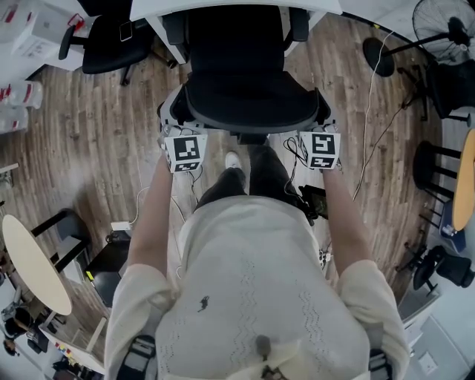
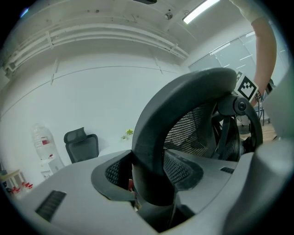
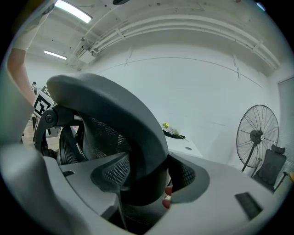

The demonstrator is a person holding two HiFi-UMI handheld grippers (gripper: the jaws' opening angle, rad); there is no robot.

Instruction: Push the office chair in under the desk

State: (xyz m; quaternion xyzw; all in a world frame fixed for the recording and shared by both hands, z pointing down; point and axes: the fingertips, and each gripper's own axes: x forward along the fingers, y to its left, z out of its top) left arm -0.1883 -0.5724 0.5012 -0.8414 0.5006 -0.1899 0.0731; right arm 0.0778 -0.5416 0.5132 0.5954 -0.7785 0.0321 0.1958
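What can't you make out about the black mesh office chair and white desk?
- Wheels of the black mesh office chair: head view, under its seat.
- Far side of the white desk: head view, cut off by the top edge.
- Jaws of left gripper and right gripper: head view, under their marker cubes.

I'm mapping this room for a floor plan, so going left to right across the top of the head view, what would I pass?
Spare chair → office chair → fan
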